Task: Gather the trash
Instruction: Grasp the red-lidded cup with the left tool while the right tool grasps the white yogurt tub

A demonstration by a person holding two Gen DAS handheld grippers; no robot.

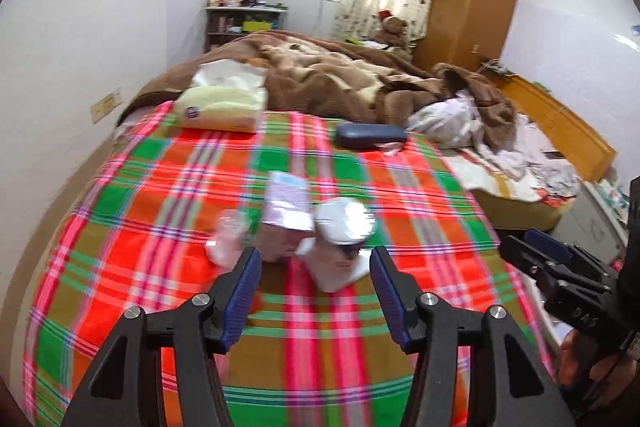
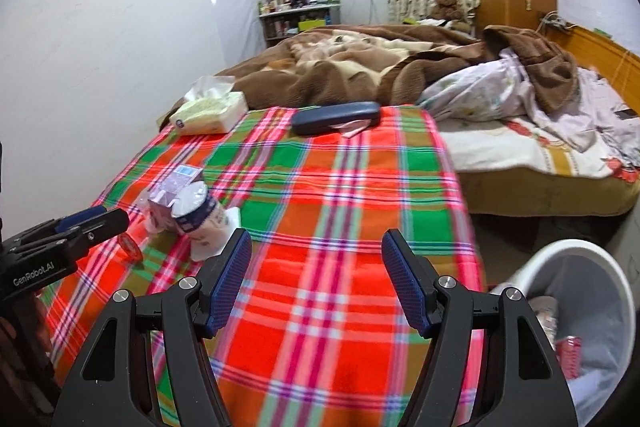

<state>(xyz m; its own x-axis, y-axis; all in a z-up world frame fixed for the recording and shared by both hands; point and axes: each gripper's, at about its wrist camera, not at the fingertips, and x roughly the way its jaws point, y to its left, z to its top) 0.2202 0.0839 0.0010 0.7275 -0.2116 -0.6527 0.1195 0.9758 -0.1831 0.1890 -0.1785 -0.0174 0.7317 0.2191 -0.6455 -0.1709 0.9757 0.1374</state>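
Observation:
A foil-lidded cup [image 1: 345,227] lies tipped on the plaid cloth [image 1: 400,187], beside a small purple carton [image 1: 286,205] and crumpled clear wrap [image 1: 228,237]. My left gripper [image 1: 316,263] is open just short of the cup and carton, which lie ahead between its fingers. In the right wrist view the cup [image 2: 198,213], the carton [image 2: 176,193] and a red wrapper [image 2: 130,247] lie at the left. My right gripper [image 2: 316,247] is open and empty over bare plaid cloth [image 2: 340,207]. The left gripper [image 2: 80,223] shows at the left edge.
A white trash bin [image 2: 580,307] with some trash inside stands on the floor at the right. A tissue pack [image 1: 224,103], a dark glasses case [image 1: 370,135], a brown blanket [image 1: 340,75] and a wooden wardrobe [image 1: 468,3] lie beyond.

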